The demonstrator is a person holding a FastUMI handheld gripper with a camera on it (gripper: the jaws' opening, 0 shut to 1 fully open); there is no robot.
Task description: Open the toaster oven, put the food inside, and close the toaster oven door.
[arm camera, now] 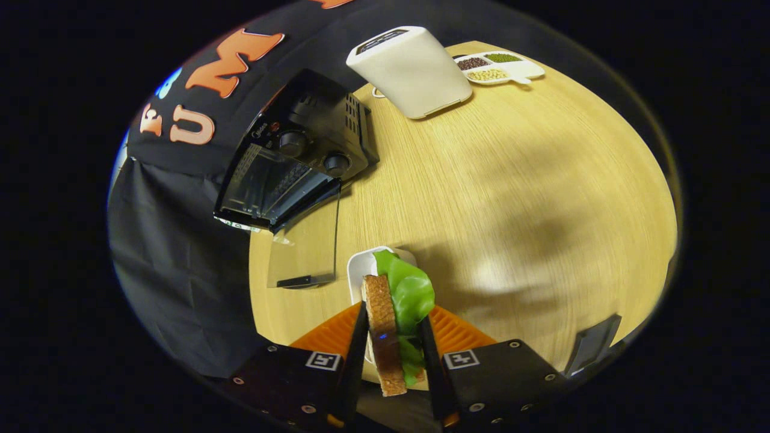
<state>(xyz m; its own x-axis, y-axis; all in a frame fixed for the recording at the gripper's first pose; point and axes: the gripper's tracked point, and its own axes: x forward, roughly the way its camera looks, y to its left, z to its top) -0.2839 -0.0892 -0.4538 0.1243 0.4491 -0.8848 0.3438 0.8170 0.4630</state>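
Gripper view: we see the gripper (394, 337) pinching a sandwich (388, 328), both fingers pressed against its sides. The sandwich stands on edge between the fingers: a brown bread slice on one side, green lettuce (411, 291) sticking out past the fingertips on the other. It hangs just above a small white dish (361, 270) on the wooden table (511, 180); we can't tell if it touches the dish. What else the dish holds is hidden behind the sandwich.

Beyond the fingers and off to the left sits the black toaster oven (295, 156) at the table's edge, against the black cloth wall. Its glass door (304, 246) is open, folded down flat toward us, handle at the near end. We see the wire rack inside through the opening; the cavity looks bare as far as we can tell. Two round knobs sit beside the opening.

Further back stands a white toaster (412, 69), upright, with slots on top. Just beside it, at the far edge of the table, lies a white divided tray (502, 66) with three compartments: dark brown beans in one, green ones in another, pale yellowish ones in the nearest. A dark flat thing (592, 343) lies at the table's edge to the right of the gripper; we can't tell what it is.
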